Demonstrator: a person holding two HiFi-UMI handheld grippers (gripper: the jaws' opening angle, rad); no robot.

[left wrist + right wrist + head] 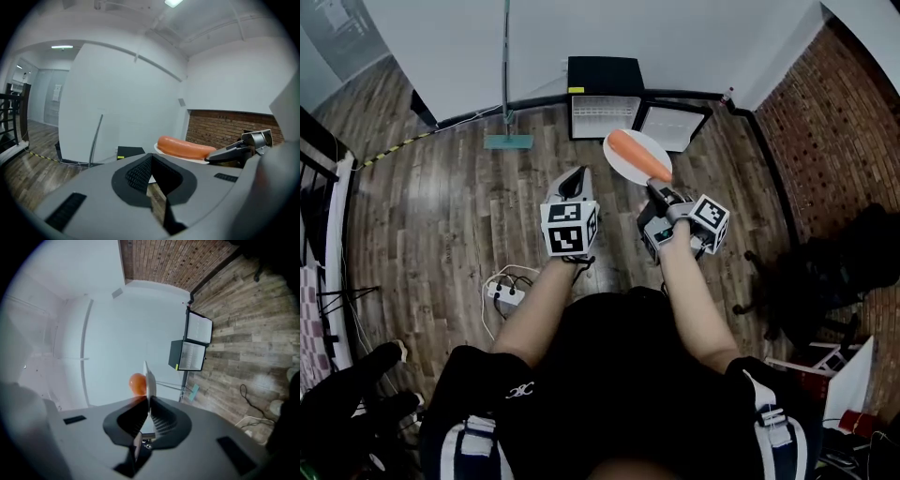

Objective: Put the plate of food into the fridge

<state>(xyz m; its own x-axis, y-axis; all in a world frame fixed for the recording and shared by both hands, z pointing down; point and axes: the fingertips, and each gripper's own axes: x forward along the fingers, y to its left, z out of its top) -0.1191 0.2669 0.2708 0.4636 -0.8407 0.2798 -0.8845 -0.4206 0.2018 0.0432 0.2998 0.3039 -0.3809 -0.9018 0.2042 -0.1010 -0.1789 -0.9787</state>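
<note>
1. Short of the fridge (pixel 604 98), out over the wooden floor, the plate (pixel 623 161) hangs in the air. The right hand-held gripper (pixel 656 190) is clamped on the rim farthest from the fridge, and nothing else supports it. A sausage (pixel 639 155) lies loose across the plate.
2. With a pinch on one thin edge, the whole weight hangs beyond the pads. A small wrist twist could probably make the plate pivot or slide out.
3. The sausage is round and unsecured. If the plate tips toward the fridge, I judge it would roll off onto the floor.
4. The fridge sits low against the wall, with its door (pixel 672 125) swung open beside it. Reaching the shelf likely means stooping, which is when the plate is most likely to tilt or knock the door edge or the fridge frame.
5. The left hand-held gripper (pixel 572 178) is level with the plate, no nearer the fridge, with its jaws together on nothing. As it stands it gives no support if the plate sags.
6. A mop (pixel 507 141) stands just left of the fridge. A power strip (pixel 506 292) lies well back from the fridge by the person's feet, and either could catch a step.
</note>
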